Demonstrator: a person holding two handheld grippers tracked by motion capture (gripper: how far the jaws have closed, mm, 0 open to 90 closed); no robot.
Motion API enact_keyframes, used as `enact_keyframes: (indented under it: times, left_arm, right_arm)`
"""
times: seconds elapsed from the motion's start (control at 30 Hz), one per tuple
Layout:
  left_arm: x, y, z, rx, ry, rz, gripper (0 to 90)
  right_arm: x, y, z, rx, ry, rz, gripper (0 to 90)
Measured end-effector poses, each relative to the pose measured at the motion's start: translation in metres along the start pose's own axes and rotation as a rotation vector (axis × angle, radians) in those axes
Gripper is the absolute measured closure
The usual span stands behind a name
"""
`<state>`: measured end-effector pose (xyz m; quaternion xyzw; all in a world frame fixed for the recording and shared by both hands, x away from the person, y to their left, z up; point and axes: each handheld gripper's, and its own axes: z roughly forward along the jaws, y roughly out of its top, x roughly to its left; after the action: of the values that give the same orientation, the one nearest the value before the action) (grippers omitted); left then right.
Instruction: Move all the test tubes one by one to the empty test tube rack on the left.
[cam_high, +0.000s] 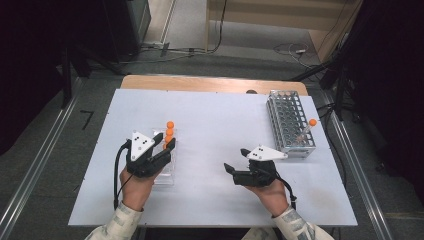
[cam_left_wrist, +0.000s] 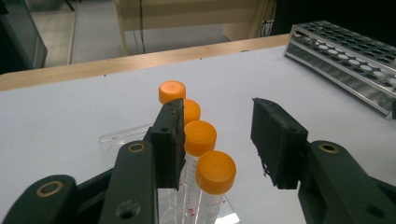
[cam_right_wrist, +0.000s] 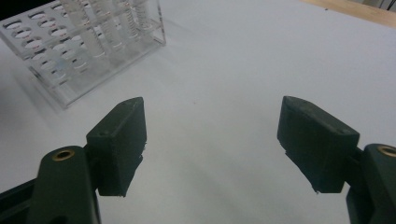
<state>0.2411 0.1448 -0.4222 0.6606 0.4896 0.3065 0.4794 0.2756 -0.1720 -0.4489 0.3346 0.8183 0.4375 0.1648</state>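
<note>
right now i have the left gripper (cam_high: 167, 145) over the clear rack (cam_high: 165, 172) that stands toward the left edge of the bench (cam_high: 210, 115), about midway between its near and far edges. its jaws are parted and press on nothing. the left gripper view shows a row of four orange-capped tubes (cam_left_wrist: 205, 154) standing upright in that rack; the one jaw sits just beside the middle caps, close enough that i cannot tell whether it touches, and the other jaw stands well clear on the far side of the row. the nearest cap (cam_left_wrist: 215, 171) lies in the gap between them.

the right gripper (cam_high: 235, 161) rests nearer the middle of the bench, toward its near edge, with its jaws spread wide and only bare white surface between them. its own view catches the clear rack (cam_right_wrist: 70, 70) off to one side, blurred.

a metal tube rack (cam_high: 290, 122) stands at the far right corner of the bench, and one orange-capped tube (cam_high: 308, 128) leans in it near its right side.
</note>
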Motion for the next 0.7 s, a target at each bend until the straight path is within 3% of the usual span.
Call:
enact_keyframes:
  times: [0.17,0.3,0.7]
  left_arm:
    - [-0.002,0.003,-0.002,-0.011,0.018,-0.012,39.3]
    - [-0.001,0.003,-0.002,-0.011,0.038,-0.04,24.0]
    - [-0.001,0.002,0.0,-0.014,0.037,-0.052,20.4]
  right_arm:
    - [-0.011,0.002,-0.006,-0.012,-0.038,0.014,23.3]
    - [-0.031,0.002,-0.016,-0.032,-0.096,0.042,23.7]
    - [-0.097,-0.009,-0.055,-0.083,-0.318,0.15,24.7]
